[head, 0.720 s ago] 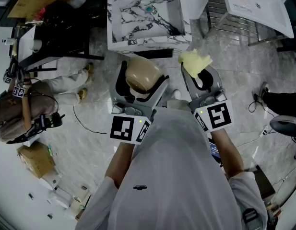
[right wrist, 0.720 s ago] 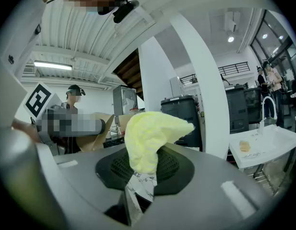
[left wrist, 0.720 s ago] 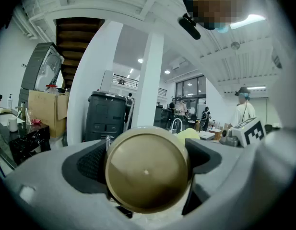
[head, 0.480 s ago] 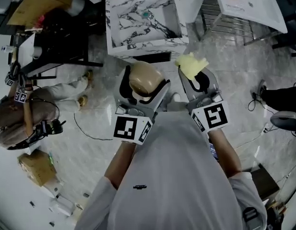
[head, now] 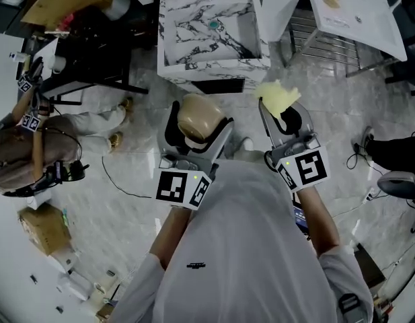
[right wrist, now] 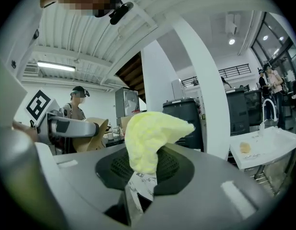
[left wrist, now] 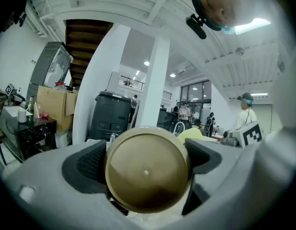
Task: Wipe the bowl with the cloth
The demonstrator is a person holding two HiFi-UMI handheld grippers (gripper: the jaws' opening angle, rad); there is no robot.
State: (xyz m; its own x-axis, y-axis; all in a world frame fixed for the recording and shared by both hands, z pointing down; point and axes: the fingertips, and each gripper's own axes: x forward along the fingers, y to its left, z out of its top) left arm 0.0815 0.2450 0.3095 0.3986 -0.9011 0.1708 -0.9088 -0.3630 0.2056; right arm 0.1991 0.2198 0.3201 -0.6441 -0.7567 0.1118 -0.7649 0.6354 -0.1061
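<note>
Tan bowl (head: pixel 194 112), rigid and probably slick, sits clamped across its sides in the left tongs (head: pixel 199 121), seen overhead; their own view agrees; soft, light yellow cloth (right wrist: pixel 152 135) stays pinched by one end in the right tongs (right wrist: pixel 142 176)

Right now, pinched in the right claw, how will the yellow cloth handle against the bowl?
Probably floppy: the yellow cloth bunches in soft folds above the right claw, holding no flat shape. Likely light, since a pinch at one end carries it. It should mould to the bowl rather than scrape.
</note>
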